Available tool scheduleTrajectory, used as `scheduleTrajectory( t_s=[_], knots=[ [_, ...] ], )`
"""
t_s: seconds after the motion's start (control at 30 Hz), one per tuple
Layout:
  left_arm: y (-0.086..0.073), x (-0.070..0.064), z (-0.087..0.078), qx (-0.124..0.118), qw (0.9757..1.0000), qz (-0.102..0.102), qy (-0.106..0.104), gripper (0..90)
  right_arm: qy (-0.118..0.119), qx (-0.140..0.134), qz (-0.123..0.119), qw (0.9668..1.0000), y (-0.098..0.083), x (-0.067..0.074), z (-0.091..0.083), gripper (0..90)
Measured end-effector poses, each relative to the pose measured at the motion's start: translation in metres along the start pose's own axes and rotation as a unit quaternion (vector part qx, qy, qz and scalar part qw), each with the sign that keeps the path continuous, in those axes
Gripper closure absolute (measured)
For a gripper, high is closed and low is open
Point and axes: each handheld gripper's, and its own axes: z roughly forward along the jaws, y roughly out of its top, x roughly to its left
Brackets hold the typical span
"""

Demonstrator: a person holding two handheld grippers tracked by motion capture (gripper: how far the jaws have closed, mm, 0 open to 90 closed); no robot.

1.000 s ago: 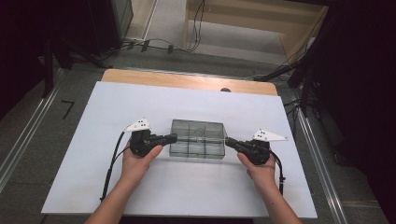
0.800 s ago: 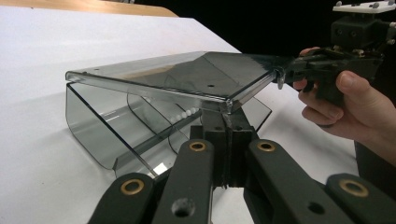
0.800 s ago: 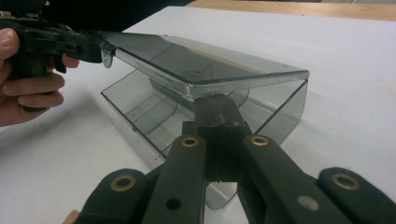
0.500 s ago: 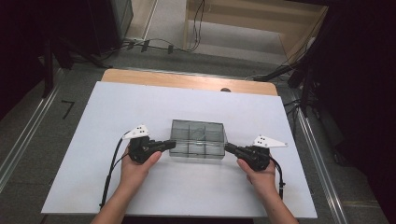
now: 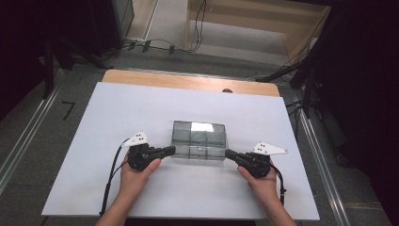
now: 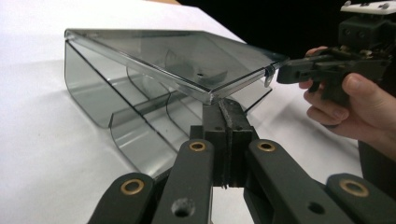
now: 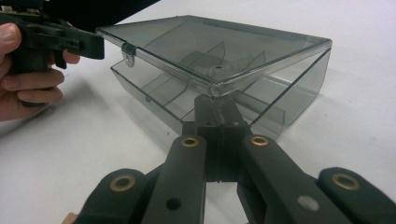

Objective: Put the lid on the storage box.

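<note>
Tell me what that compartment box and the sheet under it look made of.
Smoke-grey, see-through lidded box: apparently hard glossy plastic, since its dividers show through the walls and the lid reflects light. White sheet covering the table: matte and smooth, perhaps paper or laminate; hard to tell.

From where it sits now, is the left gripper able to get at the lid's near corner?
Likely yes: the left gripper, jaws shut, sits right under the lid corner of the clear box, with nothing between.
</note>
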Motion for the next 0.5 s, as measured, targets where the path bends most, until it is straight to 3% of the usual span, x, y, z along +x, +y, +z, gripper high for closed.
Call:
scheduleTrajectory(
  t_s=[0.13,0.23,0.3,0.5],
  knots=[
    [-0.003,0.000,0.000,0.003,1.0000,-0.001,0.003,89.7,-0.001,0.004,-0.004,1.0000,-0.003,0.002,0.000,87.8],
    [-0.005,-0.002,0.000,0.013,0.9997,0.015,0.016,89.5,-0.002,0.005,-0.001,1.0000,-0.007,0.002,0.001,87.8],
    [-0.007,-0.002,0.000,0.014,0.9997,0.012,0.016,89.5,-0.011,0.008,-0.008,0.9999,-0.008,0.003,0.001,87.7],
    [-0.009,-0.003,0.000,0.021,0.9995,0.013,0.021,89.5,-0.008,0.011,-0.001,0.9999,-0.012,0.004,0.001,87.7]
  ],
)
